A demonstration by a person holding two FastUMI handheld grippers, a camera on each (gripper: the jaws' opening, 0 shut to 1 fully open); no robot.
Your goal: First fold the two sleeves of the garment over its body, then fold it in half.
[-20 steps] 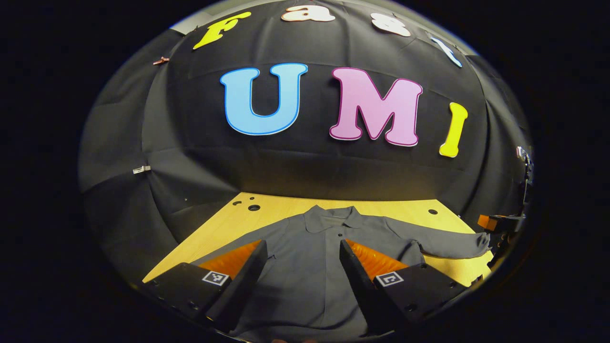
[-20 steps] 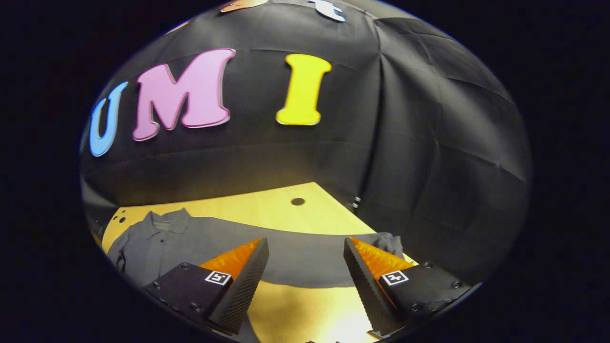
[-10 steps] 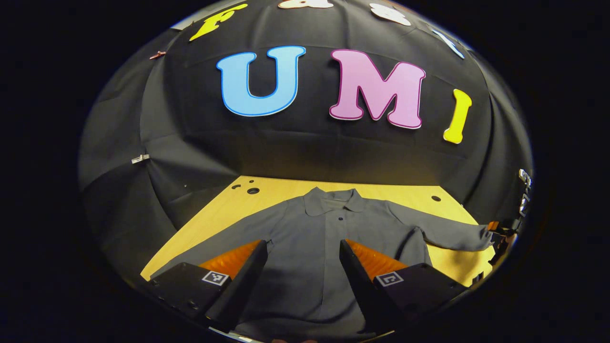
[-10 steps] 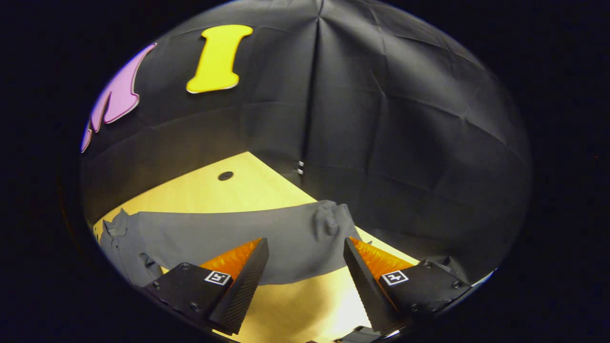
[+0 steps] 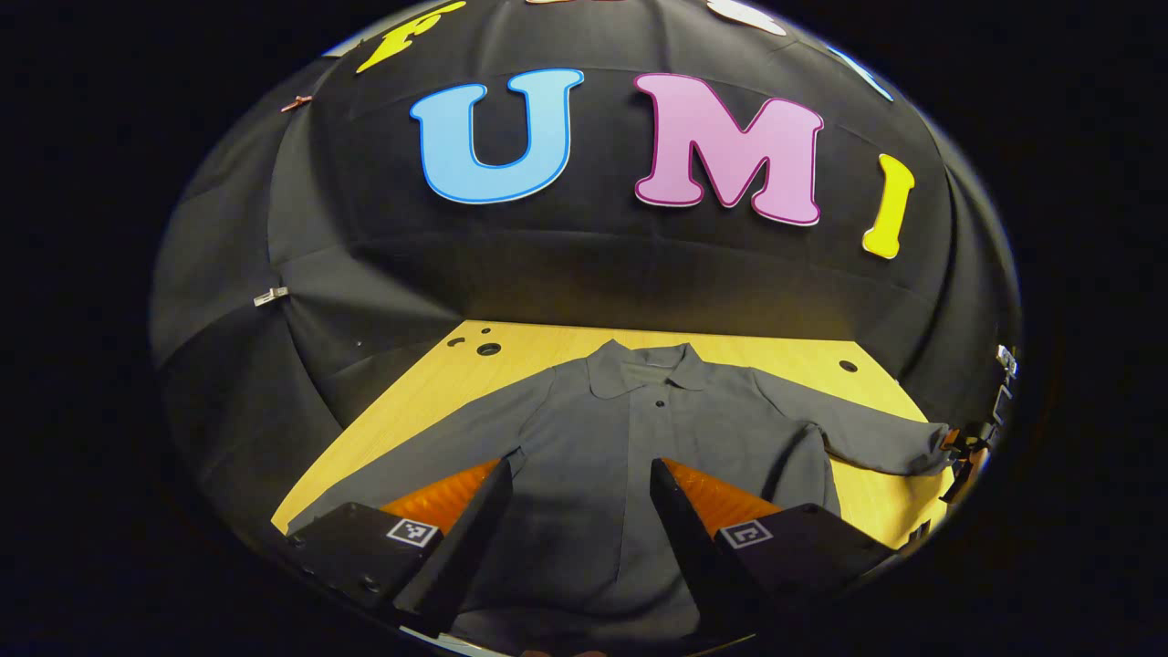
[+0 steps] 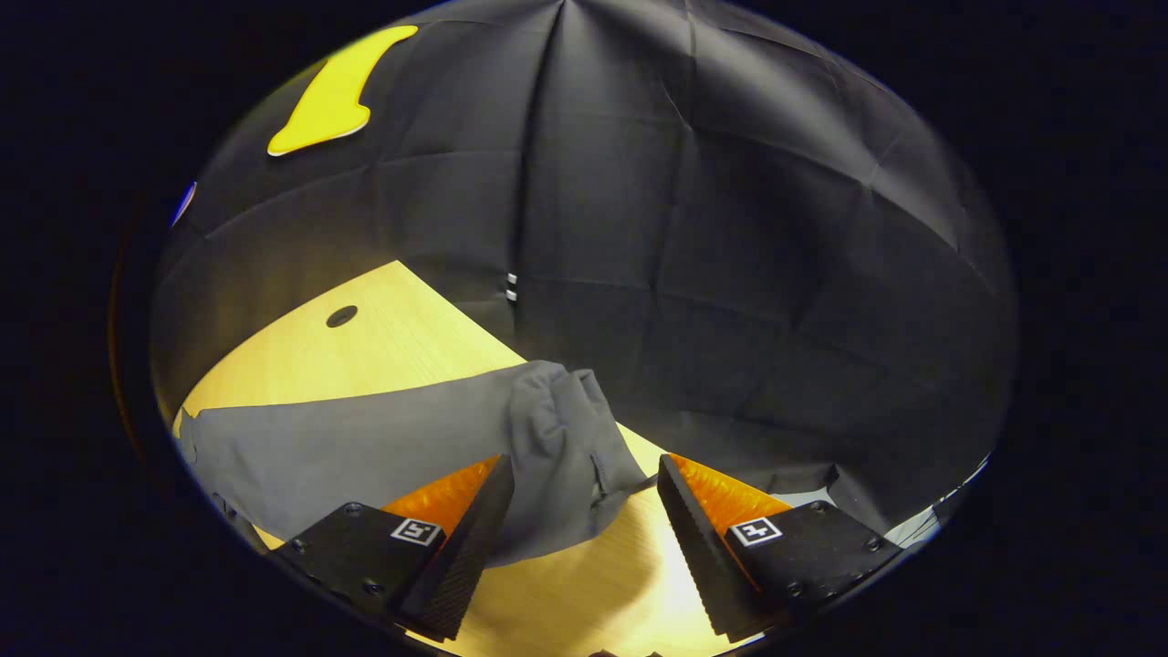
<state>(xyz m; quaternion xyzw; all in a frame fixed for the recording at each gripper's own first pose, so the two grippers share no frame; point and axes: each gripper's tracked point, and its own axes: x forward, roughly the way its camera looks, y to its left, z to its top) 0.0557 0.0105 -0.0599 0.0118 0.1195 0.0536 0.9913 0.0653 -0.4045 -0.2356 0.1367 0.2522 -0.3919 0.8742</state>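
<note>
Left gripper (image 5: 577, 511) fingers spread apart, empty, above body of grey garment (image 5: 630, 438) lying flat mid-surface (image 5: 411, 406), collar toward far edge. Right gripper (image 6: 584, 511) fingers likewise apart, sleeve cuff (image 6: 557, 429) between them, ungripped, near surface's right edge.

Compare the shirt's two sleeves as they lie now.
The right sleeve stretches out to the table's side edge, its cuff bunched and wrinkled between the open right gripper fingers. The left sleeve lies flatter, running toward the near corner, its cuff hidden behind the left gripper. Both are grey and still unfolded.
</note>
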